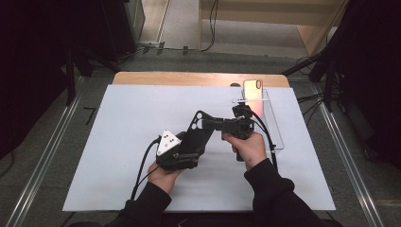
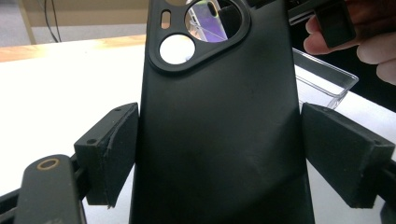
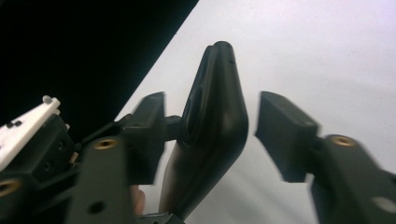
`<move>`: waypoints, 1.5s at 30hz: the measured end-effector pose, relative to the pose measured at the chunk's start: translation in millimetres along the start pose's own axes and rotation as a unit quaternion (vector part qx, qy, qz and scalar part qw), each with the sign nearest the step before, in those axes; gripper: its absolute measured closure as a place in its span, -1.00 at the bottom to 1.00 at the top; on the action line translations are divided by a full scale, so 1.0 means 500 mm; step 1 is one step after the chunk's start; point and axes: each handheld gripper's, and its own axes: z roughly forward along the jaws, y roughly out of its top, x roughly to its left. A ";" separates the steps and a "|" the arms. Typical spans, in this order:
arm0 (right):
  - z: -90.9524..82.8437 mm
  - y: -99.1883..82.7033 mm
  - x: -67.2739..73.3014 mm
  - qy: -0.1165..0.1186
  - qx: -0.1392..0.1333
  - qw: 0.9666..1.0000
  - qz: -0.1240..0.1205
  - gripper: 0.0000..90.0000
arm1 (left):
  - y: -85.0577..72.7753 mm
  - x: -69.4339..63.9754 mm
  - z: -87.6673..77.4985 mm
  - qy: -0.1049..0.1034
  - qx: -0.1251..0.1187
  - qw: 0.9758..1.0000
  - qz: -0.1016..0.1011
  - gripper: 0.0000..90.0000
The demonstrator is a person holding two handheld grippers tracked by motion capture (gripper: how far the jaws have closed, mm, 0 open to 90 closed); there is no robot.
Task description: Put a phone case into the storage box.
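A black phone case [image 1: 196, 128] with a large camera cutout is held up off the white sheet, at the middle of the table. My left gripper [image 1: 189, 144] is shut on its lower part; in the left gripper view both pads [image 2: 116, 149] press on the long edges of the case [image 2: 219, 121]. My right gripper [image 1: 209, 124] comes in from the right at the case's top end. In the right gripper view the case [image 3: 217, 116] is edge-on between the jaws of the right gripper [image 3: 210, 123]. The left pad [image 3: 152, 123] is at the case, and the right pad stands clear of it.
A clear plastic stand [image 1: 272, 123] lies at the right of the white sheet [image 1: 118, 142], with a shiny phone [image 1: 253, 90] upright at its far end. The wooden table edge [image 1: 189, 78] lies beyond. Cables trail from both grippers toward the person.
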 end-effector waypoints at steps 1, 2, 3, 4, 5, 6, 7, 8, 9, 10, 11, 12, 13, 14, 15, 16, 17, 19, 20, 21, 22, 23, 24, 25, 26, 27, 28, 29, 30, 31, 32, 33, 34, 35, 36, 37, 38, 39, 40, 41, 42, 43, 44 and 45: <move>0.000 0.001 -0.002 0.002 -0.001 1.000 0.005 0.05 | 0.000 0.000 0.000 -0.002 -0.002 1.000 -0.002 -0.67; -0.002 0.002 -0.002 0.005 -0.003 1.000 0.012 0.17 | 0.000 0.000 0.000 -0.002 -0.003 1.000 -0.003 -0.67; -0.003 0.002 -0.003 0.008 -0.003 1.000 0.014 0.27 | 0.000 0.000 0.000 -0.003 -0.002 1.000 -0.003 -0.67; -0.005 0.003 -0.004 0.010 -0.005 1.000 0.017 0.38 | -0.001 0.000 0.000 -0.005 -0.001 1.000 -0.003 -0.67; -0.008 0.003 -0.004 0.011 -0.005 1.000 0.017 0.49 | -0.002 -0.001 0.000 -0.008 -0.002 1.000 -0.004 -0.67; -0.012 0.003 -0.004 0.011 -0.006 1.000 0.015 0.54 | -0.002 -0.002 0.000 -0.010 -0.004 1.000 -0.005 -0.67; -0.014 0.004 -0.005 0.016 -0.006 1.000 0.018 0.57 | -0.002 -0.003 0.000 -0.010 -0.003 1.000 -0.004 -0.67; -0.015 0.004 -0.005 0.020 -0.007 1.000 0.023 0.60 | -0.001 -0.003 0.000 -0.011 -0.004 1.000 -0.004 -0.68; -0.017 0.004 -0.007 0.031 -0.006 0.999 0.029 0.64 | -0.001 -0.003 0.000 -0.015 -0.003 1.000 -0.005 -0.68; -0.018 0.005 -0.009 0.042 -0.004 0.998 0.038 0.67 | -0.001 -0.004 0.000 -0.015 -0.003 1.000 -0.004 -0.68; -0.019 0.005 -0.009 0.046 -0.003 0.998 0.041 0.68 | -0.001 -0.005 0.000 -0.015 -0.005 1.000 -0.003 -0.68; -0.020 0.005 -0.008 0.048 -0.004 0.998 0.044 0.68 | 0.000 -0.006 0.000 -0.015 -0.006 1.000 -0.001 -0.68; -0.022 0.005 -0.007 0.050 -0.006 0.998 0.041 0.70 | 0.000 -0.007 0.000 -0.014 -0.008 1.000 0.003 -0.69; -0.023 0.005 -0.005 0.052 -0.006 0.998 0.042 0.70 | 0.001 -0.008 -0.002 -0.012 -0.012 1.000 0.007 -0.69; -0.024 0.006 -0.004 0.054 -0.009 0.998 0.040 0.70 | 0.001 -0.008 -0.002 -0.012 -0.013 1.000 0.008 -0.69; -0.025 0.006 -0.003 0.055 -0.008 0.998 0.041 0.70 | 0.002 -0.010 -0.003 -0.011 -0.016 1.000 0.010 -0.70; -0.027 0.006 -0.002 0.058 -0.009 0.997 0.042 0.71 | 0.004 -0.009 -0.003 -0.013 -0.015 1.000 0.011 -0.70; -0.029 0.007 0.000 0.066 -0.009 0.997 0.043 0.72 | 0.007 -0.011 -0.004 -0.013 -0.010 1.000 0.012 -0.71; -0.030 0.006 0.001 0.067 -0.011 0.997 0.042 0.72 | 0.010 -0.013 -0.005 -0.013 -0.004 1.000 0.012 -0.71; -0.031 0.007 0.006 0.066 -0.009 0.997 0.037 0.72 | 0.012 -0.015 -0.006 -0.013 0.001 1.000 0.011 -0.71; -0.033 0.007 0.010 0.063 -0.007 0.997 0.036 0.72 | 0.013 -0.017 -0.007 -0.013 0.004 1.000 0.006 -0.71; -0.032 0.008 0.012 0.063 -0.008 0.998 0.030 0.72 | 0.016 -0.017 -0.009 -0.017 0.011 1.000 0.002 -0.71; -0.034 0.008 0.015 0.061 -0.006 0.998 0.031 0.72 | 0.018 -0.017 -0.010 -0.018 0.017 1.000 0.001 -0.72; -0.034 0.008 0.015 0.060 -0.007 0.998 0.030 0.72 | 0.019 -0.017 -0.011 -0.022 0.023 0.999 -0.001 -0.71; -0.035 0.008 0.015 0.056 -0.008 0.998 0.027 0.72 | 0.021 -0.016 -0.013 -0.026 0.029 0.999 -0.003 -0.71; -0.037 0.009 0.014 0.050 -0.009 0.998 0.023 0.72 | 0.023 -0.015 -0.015 -0.029 0.033 0.999 -0.002 -0.71; -0.039 0.010 0.011 0.048 -0.012 0.999 0.024 0.72 | 0.025 -0.015 -0.017 -0.031 0.038 0.999 -0.002 -0.71; -0.042 0.011 0.008 0.045 -0.013 0.999 0.023 0.72 | 0.028 -0.014 -0.018 -0.033 0.043 0.999 -0.004 -0.71; -0.045 0.012 0.006 0.043 -0.013 0.999 0.024 0.72 | 0.030 -0.013 -0.019 -0.036 0.047 0.998 -0.006 -0.71; -0.047 0.012 0.003 0.043 -0.015 0.999 0.020 0.72 | 0.033 -0.011 -0.019 -0.042 0.055 0.998 -0.009 -0.71; -0.050 0.012 0.001 0.038 -0.017 0.999 0.018 0.72 | 0.035 -0.010 -0.019 -0.043 0.061 0.997 -0.011 -0.71; -0.052 0.012 0.000 0.035 -0.018 0.999 0.014 0.72 | 0.037 -0.009 -0.019 -0.048 0.068 0.996 -0.016 -0.71; -0.054 0.013 -0.001 0.031 -0.016 0.999 0.011 0.72 | 0.038 -0.007 -0.019 -0.051 0.074 0.996 -0.019 -0.71; -0.056 0.013 -0.002 0.026 -0.016 0.999 0.007 0.72 | 0.040 -0.004 -0.018 -0.056 0.080 0.995 -0.022 -0.71; -0.058 0.012 -0.003 0.021 -0.014 1.000 0.002 0.72 | 0.042 -0.002 -0.018 -0.059 0.089 0.994 -0.024 -0.71; -0.059 0.012 -0.004 0.020 -0.014 1.000 -0.005 0.72 | 0.044 0.000 -0.018 -0.060 0.093 0.994 -0.026 -0.71; -0.060 0.012 -0.004 0.016 -0.012 1.000 -0.011 0.72 | 0.045 0.001 -0.018 -0.064 0.094 0.993 -0.027 -0.70; -0.061 0.011 -0.003 0.013 -0.013 1.000 -0.018 0.72 | 0.047 0.003 -0.018 -0.069 0.100 0.992 -0.028 -0.69; -0.061 0.010 -0.001 0.010 -0.011 1.000 -0.026 0.72 | 0.050 0.006 -0.017 -0.075 0.110 0.991 -0.031 -0.70; -0.061 0.009 0.000 0.005 -0.008 0.999 -0.037 0.72 | 0.051 0.008 -0.017 -0.079 0.117 0.989 -0.033 -0.70; -0.060 0.008 0.001 0.002 -0.006 0.999 -0.043 0.72 | 0.052 0.010 -0.016 -0.085 0.123 0.988 -0.034 -0.69; -0.060 0.008 0.002 0.001 -0.004 0.999 -0.048 0.72 | 0.053 0.011 -0.016 -0.086 0.130 0.987 -0.034 -0.69; -0.059 0.006 0.003 0.000 -0.002 0.999 -0.052 0.72 | 0.055 0.013 -0.016 -0.089 0.136 0.986 -0.036 -0.69; -0.058 0.005 0.005 -0.002 0.001 0.998 -0.059 0.72 | 0.057 0.014 -0.016 -0.093 0.138 0.985 -0.043 -0.67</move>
